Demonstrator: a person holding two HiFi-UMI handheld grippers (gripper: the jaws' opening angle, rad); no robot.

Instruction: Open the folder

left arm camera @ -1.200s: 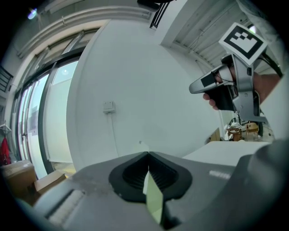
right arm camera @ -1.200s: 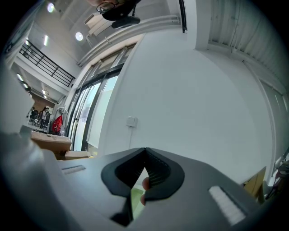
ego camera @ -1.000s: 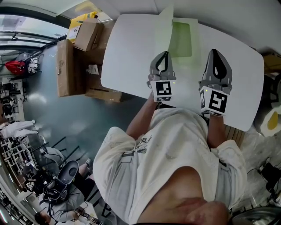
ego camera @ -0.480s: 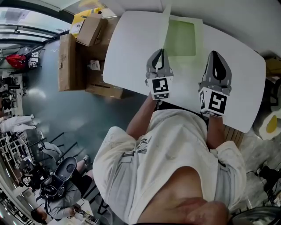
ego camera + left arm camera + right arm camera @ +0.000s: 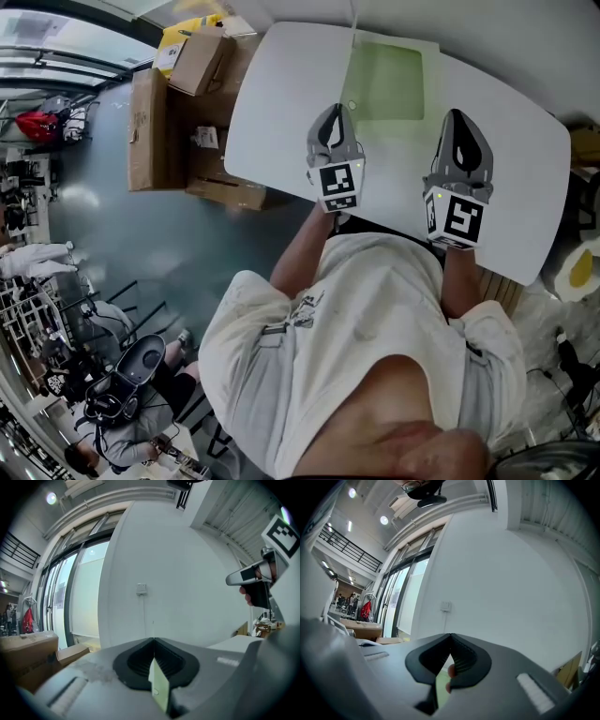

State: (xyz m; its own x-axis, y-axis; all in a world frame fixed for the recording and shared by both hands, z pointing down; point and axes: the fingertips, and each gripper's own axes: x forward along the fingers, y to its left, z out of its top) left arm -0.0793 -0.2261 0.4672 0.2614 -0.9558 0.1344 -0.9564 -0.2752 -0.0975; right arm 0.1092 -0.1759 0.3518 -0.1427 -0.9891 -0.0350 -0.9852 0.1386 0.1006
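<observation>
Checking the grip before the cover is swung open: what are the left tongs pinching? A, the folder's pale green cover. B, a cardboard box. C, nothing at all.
A: the left gripper view shows the left tongs shut on a thin pale green sheet, the folder cover.

The folder cover [image 5: 158, 688], a broad pale flap leaning toward 11 o'clock a second ago, has been raised until only its thin edge is seen from the head view. The left tool [image 5: 335, 114] clamped on it has been shifted toward 10 o'clock, and more of the green inner sheet [image 5: 384, 82] has been uncovered.
</observation>
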